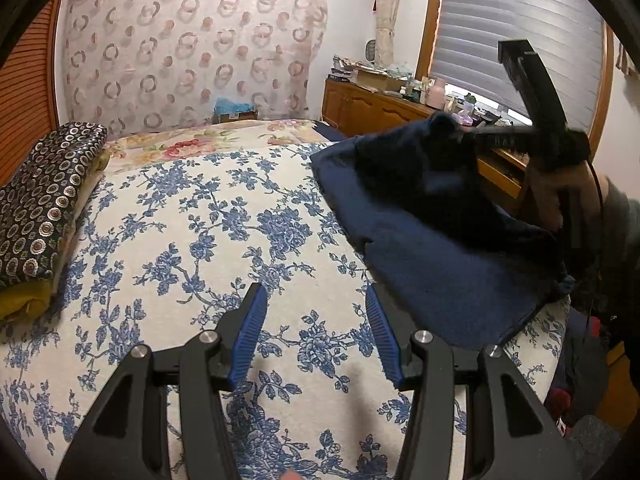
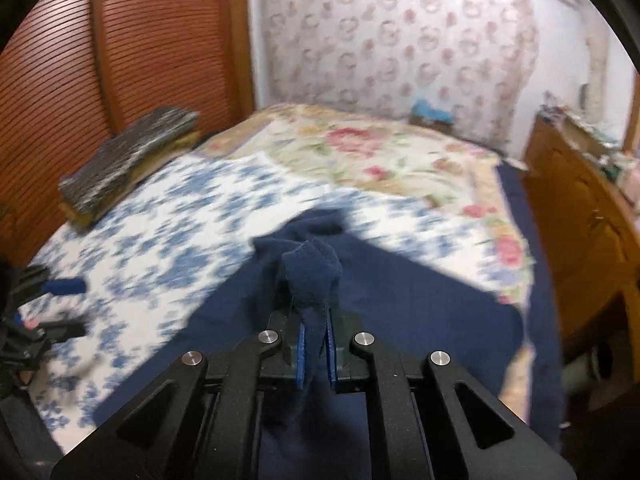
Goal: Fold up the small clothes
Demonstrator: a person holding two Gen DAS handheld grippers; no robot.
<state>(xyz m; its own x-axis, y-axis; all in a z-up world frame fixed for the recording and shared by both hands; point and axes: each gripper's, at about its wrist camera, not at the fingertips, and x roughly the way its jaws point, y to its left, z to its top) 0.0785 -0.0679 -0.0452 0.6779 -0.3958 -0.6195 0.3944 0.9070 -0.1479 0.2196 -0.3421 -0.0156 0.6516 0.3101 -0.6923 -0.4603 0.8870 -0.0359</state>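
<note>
A navy blue garment (image 1: 432,248) lies on the bed's right side, over the blue-flowered sheet (image 1: 208,216). My left gripper (image 1: 316,300) is open and empty, low over the sheet just left of the garment's edge. My right gripper (image 2: 316,320) is shut on a bunched fold of the navy garment (image 2: 312,276) and holds it lifted above the rest of the cloth. In the left wrist view the right gripper (image 1: 460,132) shows at the right, raised with the cloth hanging from it. The left gripper (image 2: 60,308) shows blurred at the right wrist view's left edge.
A folded stack with a dark ring-patterned cloth on top (image 1: 44,204) lies at the bed's left edge. A wooden dresser (image 1: 372,108) with clutter stands at the far right under a window. A slatted wooden door (image 2: 120,48) stands to the left of the bed.
</note>
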